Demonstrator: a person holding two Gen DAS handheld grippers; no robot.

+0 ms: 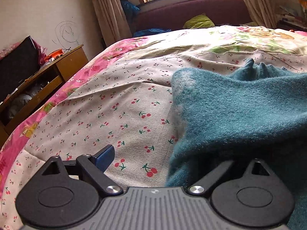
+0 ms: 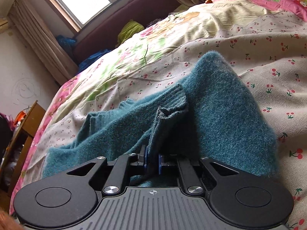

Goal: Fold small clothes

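Note:
A fuzzy teal knit garment (image 1: 239, 115) lies on the cherry-print bedsheet (image 1: 115, 105), filling the right half of the left wrist view. My left gripper (image 1: 163, 164) is open; its left blue fingertip (image 1: 104, 157) shows over the sheet, while the right finger is hidden under the teal fabric. In the right wrist view the garment (image 2: 220, 105) is bunched and partly lifted. My right gripper (image 2: 152, 163) is shut on a fold of it, near a ribbed cuff (image 2: 172, 103).
The bed carries a pink floral quilt (image 1: 239, 38) beyond the sheet. A wooden cabinet (image 1: 38, 80) with a black screen stands left of the bed. A maroon headboard (image 1: 191, 11), window and curtains are at the far end, with green and blue cloths.

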